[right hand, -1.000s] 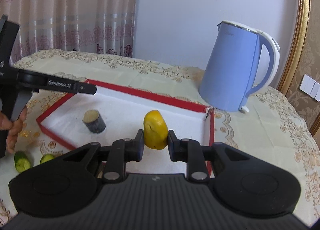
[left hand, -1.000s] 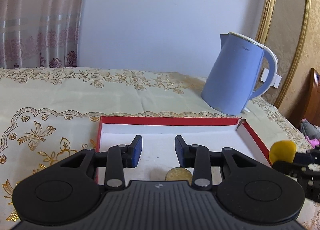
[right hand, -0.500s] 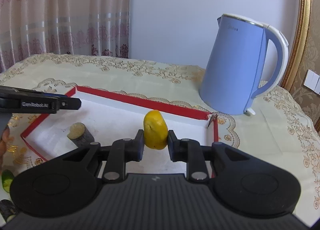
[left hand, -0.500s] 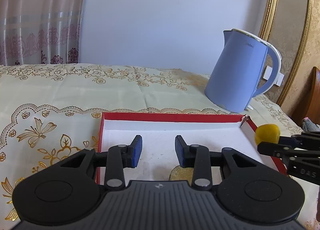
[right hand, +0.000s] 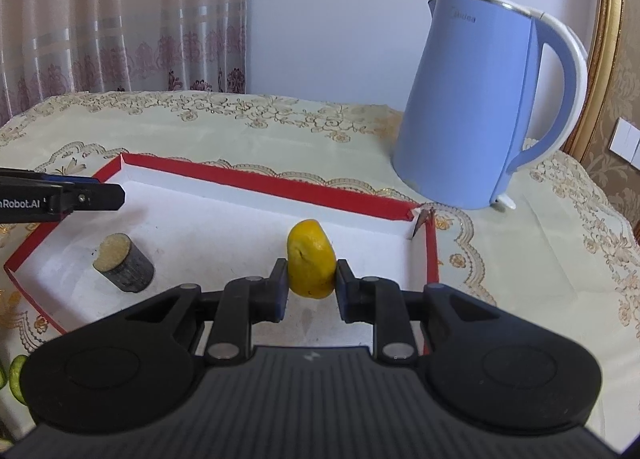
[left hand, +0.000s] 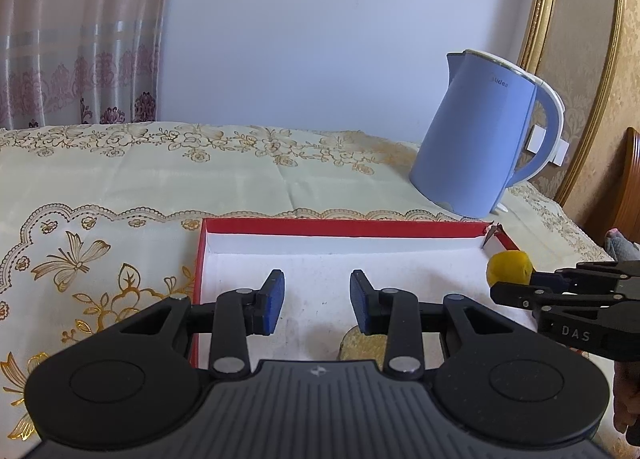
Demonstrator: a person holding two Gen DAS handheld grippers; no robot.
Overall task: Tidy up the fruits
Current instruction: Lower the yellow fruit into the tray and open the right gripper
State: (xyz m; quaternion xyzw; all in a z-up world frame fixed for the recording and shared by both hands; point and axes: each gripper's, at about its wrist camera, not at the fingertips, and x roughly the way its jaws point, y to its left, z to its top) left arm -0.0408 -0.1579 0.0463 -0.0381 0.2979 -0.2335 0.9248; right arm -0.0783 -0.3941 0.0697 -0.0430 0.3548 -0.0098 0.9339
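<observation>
A red-rimmed tray (right hand: pixel 256 181) with a white floor lies on the tablecloth. My right gripper (right hand: pixel 311 283) is shut on a yellow fruit piece (right hand: pixel 311 263) and holds it over the tray's right part; the fruit also shows in the left wrist view (left hand: pixel 509 267). A dark-skinned cut piece (right hand: pixel 123 262) with a pale top stands on the tray's left part, and it shows partly behind my left fingers (left hand: pixel 362 343). My left gripper (left hand: pixel 317 301) is open and empty over the tray (left hand: pixel 340 227).
A blue electric kettle (right hand: pixel 484 107) stands on the table behind the tray's far right corner. Green cut pieces (right hand: pixel 18 377) lie on the cloth left of the tray. A curtain and a white wall are behind the table.
My right gripper has carried the yellow fruit in over the tray's right part and lower. My left gripper has stayed open and drawn back a little.
</observation>
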